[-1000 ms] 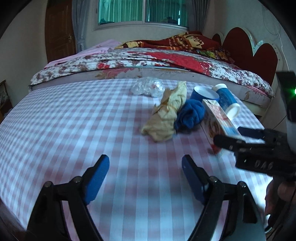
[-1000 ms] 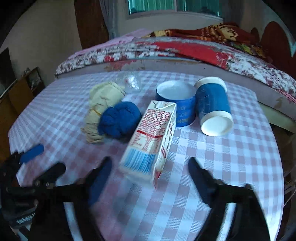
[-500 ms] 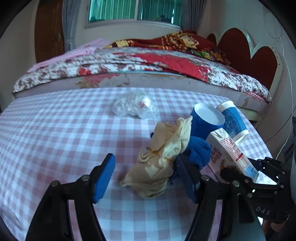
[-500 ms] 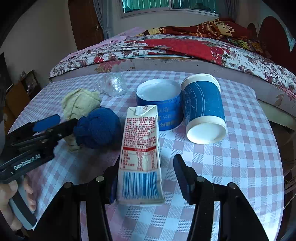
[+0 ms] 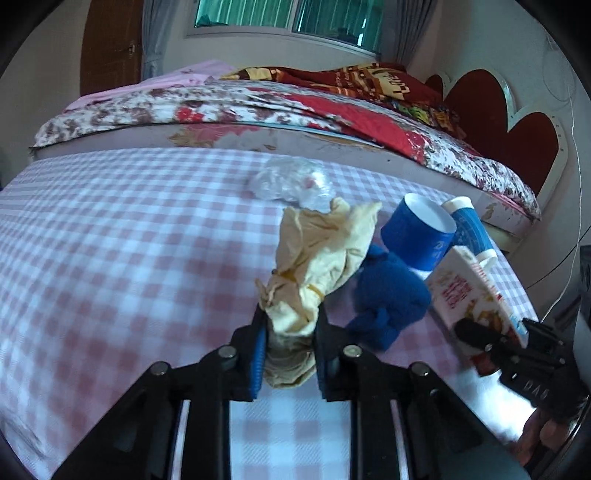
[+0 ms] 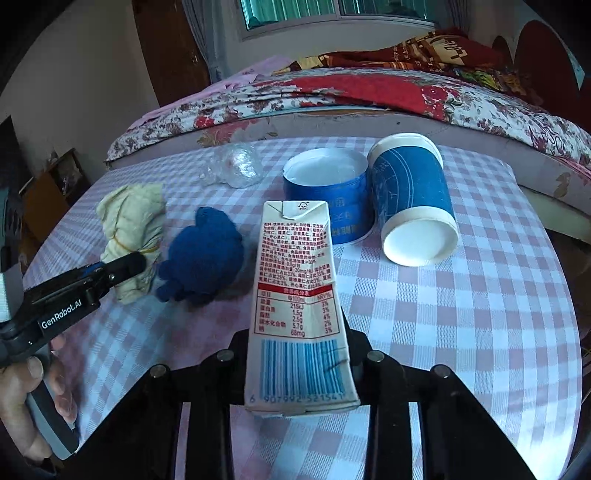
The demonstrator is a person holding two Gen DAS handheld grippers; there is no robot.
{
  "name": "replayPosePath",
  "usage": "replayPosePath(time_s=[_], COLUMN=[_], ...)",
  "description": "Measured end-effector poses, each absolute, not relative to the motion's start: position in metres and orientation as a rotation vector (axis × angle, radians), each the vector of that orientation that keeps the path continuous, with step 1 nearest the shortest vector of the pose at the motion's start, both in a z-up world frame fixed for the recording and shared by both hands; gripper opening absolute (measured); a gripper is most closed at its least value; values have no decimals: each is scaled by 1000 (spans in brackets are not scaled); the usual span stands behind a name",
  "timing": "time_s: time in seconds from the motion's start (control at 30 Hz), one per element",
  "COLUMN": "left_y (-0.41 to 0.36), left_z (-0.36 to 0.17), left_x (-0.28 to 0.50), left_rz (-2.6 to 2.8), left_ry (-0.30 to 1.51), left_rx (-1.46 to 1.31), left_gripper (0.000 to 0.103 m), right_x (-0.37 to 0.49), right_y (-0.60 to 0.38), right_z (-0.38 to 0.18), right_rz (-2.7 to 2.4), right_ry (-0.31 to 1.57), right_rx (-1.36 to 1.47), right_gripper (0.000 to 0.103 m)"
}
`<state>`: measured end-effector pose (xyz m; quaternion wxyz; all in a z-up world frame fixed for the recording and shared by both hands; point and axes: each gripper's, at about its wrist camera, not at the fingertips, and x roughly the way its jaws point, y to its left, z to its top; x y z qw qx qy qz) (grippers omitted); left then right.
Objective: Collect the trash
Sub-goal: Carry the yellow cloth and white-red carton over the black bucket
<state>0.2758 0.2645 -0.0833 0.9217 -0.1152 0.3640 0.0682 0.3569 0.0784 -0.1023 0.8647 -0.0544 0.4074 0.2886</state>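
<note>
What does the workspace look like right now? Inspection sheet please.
Surface: checked tablecloth.
Job's things: milk carton, yellow cloth bundle, blue knit ball, crumpled plastic, upright blue cup, tipped blue cup beside it.
Clutter: nothing seen.
Grippers: left tongs closing on the bundle; right tongs shut on the carton.
Cables: thin wire on wall.
Surroundings: bed, window.

Left hand-held gripper (image 5: 289,343) closing; right hand-held gripper (image 6: 301,354) clamped shut.
</note>
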Motion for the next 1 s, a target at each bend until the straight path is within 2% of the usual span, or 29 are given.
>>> replayPosePath(time_s=[0.43,1.0], left_y=[235,137], left_z=[-67,-52], left_x=[211,146], left_rz=[133,41], left_ry=[713,663], left_rx=[-209,-150], left_gripper=[20,19], right_x=[295,204], right_y=[41,-61], right_z=[-77,-44], right_rz=[583,482], right_ry=[784,702], right_rx=[-107,-55], right_gripper=[33,33])
